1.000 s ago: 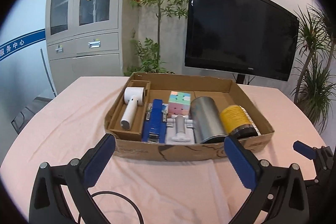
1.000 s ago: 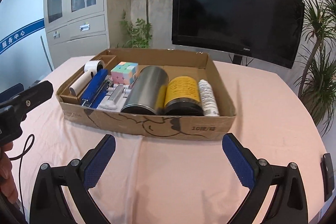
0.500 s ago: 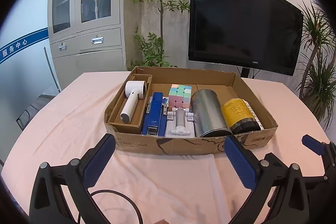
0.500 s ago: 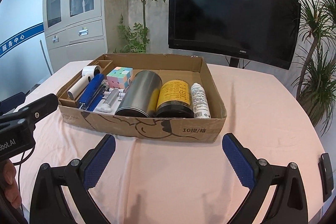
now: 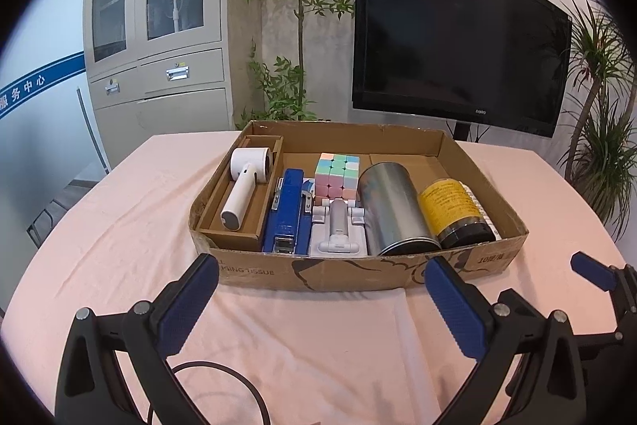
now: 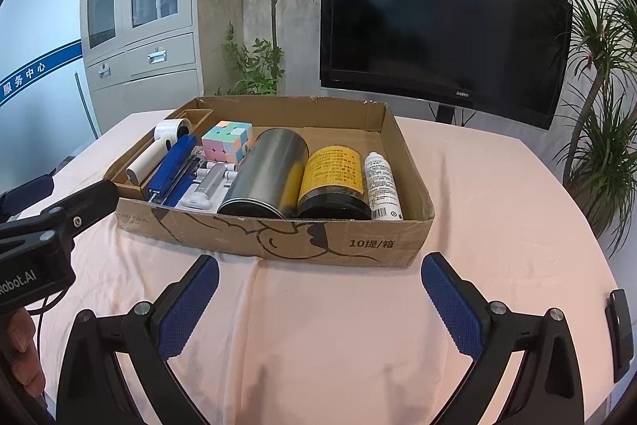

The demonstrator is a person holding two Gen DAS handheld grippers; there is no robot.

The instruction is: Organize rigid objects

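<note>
your left gripper (image 5: 320, 289) hovers low over the pink-clothed tabletop (image 5: 119, 234), fingers (image 5: 187, 305) spread wide, nothing between them. your right gripper (image 6: 318, 289) does the same on its side, fingers (image 6: 450, 301) wide and empty. both point at the near wall of the shallow cardboard box (image 5: 358, 269), a short gap away from it.

inside the box, left to right as you see it from the left wrist: a white handheld device (image 5: 245, 186) lying in its own narrow cardboard compartment at the left edge; a blue stapler (image 5: 286, 212) just beside that divider; a pastel puzzle cube (image 5: 337, 174) further back; a white folding stand (image 5: 338, 226) in front of the cube, near the front wall; a silver metal can (image 5: 392, 210) on its side, open end toward you; a yellow-labelled black jar (image 5: 454, 212) on its side, touching or nearly touching the can. the right wrist view adds a white bottle (image 6: 382, 186) lying beside the jar, well short of the right wall.

the far half of the box floor behind the can and jar is bare cardboard.

right wrist view: your left gripper's body sits at the left edge with part of your hand (image 6: 22, 349) below it.

behind the tabletop: a dark monitor (image 5: 458, 38), a grey cabinet (image 5: 159, 38), potted plants (image 5: 294, 26).
</note>
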